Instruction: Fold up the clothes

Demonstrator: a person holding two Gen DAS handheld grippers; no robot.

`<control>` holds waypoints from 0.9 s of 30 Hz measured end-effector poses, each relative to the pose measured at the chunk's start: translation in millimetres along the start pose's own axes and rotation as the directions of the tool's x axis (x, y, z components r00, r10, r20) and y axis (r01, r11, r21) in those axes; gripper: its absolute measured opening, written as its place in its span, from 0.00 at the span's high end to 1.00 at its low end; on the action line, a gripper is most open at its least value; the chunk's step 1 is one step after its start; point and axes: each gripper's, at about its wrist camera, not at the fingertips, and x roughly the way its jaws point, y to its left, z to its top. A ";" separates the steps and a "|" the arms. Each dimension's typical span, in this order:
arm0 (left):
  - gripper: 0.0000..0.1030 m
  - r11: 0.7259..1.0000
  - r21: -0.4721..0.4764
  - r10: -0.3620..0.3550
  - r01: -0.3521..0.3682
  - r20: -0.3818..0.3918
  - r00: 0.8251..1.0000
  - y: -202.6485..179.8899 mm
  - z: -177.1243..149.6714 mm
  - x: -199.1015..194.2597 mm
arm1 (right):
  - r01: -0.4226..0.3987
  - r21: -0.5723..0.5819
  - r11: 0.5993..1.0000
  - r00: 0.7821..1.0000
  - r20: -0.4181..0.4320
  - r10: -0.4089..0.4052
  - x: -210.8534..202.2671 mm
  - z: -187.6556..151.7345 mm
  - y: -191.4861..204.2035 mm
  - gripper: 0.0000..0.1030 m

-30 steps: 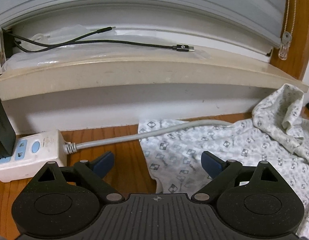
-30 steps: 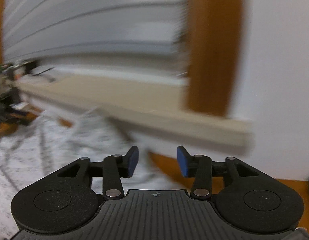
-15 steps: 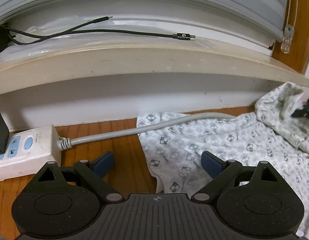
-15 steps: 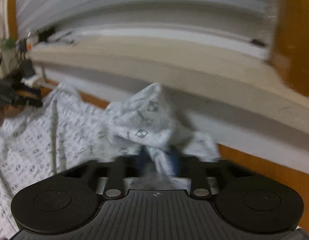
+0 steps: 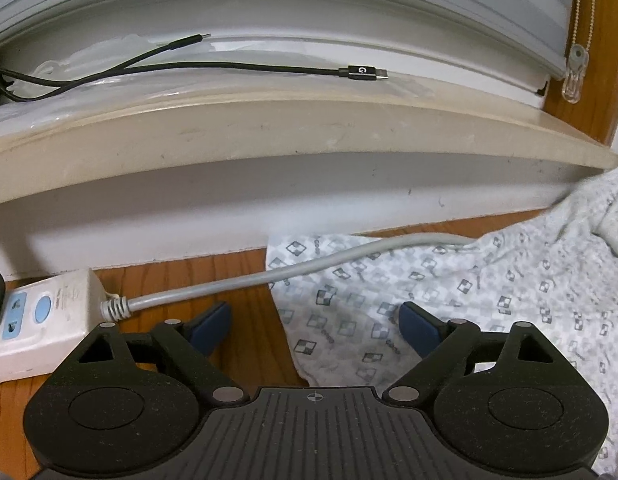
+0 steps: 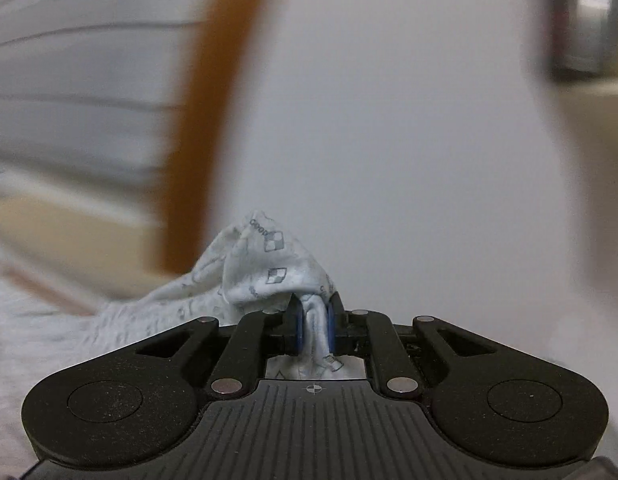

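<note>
A white garment with a grey checked print point(image 5: 449, 304) lies spread on the wooden table point(image 5: 245, 280), its left corner between my left fingers. My left gripper point(image 5: 315, 326) is open and low over that corner, one blue pad over bare wood, the other over cloth. My right gripper point(image 6: 313, 326) is shut on a bunched fold of the same garment point(image 6: 265, 264) and holds it raised in front of a white wall. The right wrist view is blurred by motion.
A white power strip point(image 5: 37, 320) lies at the left, its grey cable point(image 5: 245, 280) running across the garment's corner. A beige window sill point(image 5: 309, 132) with black USB cables point(image 5: 361, 72) overhangs the table's back. A blind cord pull point(image 5: 575, 76) hangs at right.
My right gripper reached the garment's raised fold, shut on it and swung it up and to the right. My left gripper stayed open and drifted slightly towards the garment corner.
</note>
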 end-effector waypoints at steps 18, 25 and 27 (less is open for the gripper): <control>0.61 0.998 0.049 0.035 -0.036 0.033 0.999 -7.0 -6.2 -7.5 | -0.507 -0.060 0.860 0.843 -0.243 0.480 110.8 -46.7 192.6 0.51; 0.94 0.995 0.101 0.015 -0.024 0.082 0.997 -17.2 -14.9 -31.2 | -0.565 -0.123 0.816 0.803 -0.309 0.509 136.8 -60.0 248.4 0.54; 0.94 0.995 0.102 -0.015 0.006 0.088 0.996 -17.7 -21.0 -49.2 | -0.560 -0.116 0.820 0.803 -0.318 0.504 141.2 -62.8 244.2 0.65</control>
